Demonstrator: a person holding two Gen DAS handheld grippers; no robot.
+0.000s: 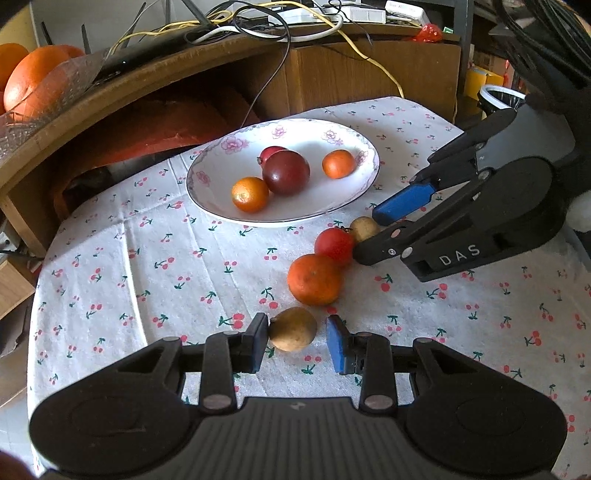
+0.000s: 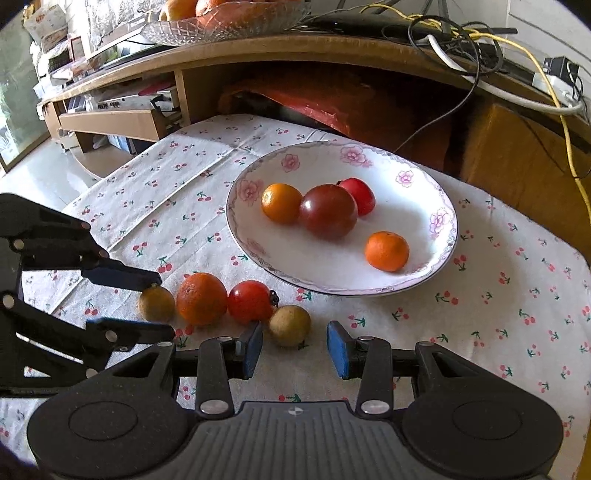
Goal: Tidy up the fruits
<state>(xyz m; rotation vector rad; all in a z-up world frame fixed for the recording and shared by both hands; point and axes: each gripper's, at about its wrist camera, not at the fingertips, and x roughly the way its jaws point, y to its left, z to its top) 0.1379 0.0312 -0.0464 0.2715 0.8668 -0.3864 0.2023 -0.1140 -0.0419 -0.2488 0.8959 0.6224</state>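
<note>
White cloth printed with cherries fills my lower views, with bare room to the left of the four loose fruits. My left gripper is released, its fingers flanking a tan round fruit; the left pad touches it, the right pad stands just clear. My right gripper is also spread wide around a second tan fruit, which sits just beyond the fingertips, nearer the left one.

Between the two tan fruits lie a large orange and a red tomato, the row touching or nearly so. From the right wrist view the left gripper's dark fingers reach in from the left edge around the first tan fruit.

Beyond both pairs of fingers, a flowered white plate sits near the cloth's far edge. It holds a dark red tomato, a small red fruit behind it, a yellow-orange citrus touching the dark tomato, and a small mandarin set apart near the rim.

Farther back, a wooden shelf carries tangled cables and a glass bowl of oranges.
</note>
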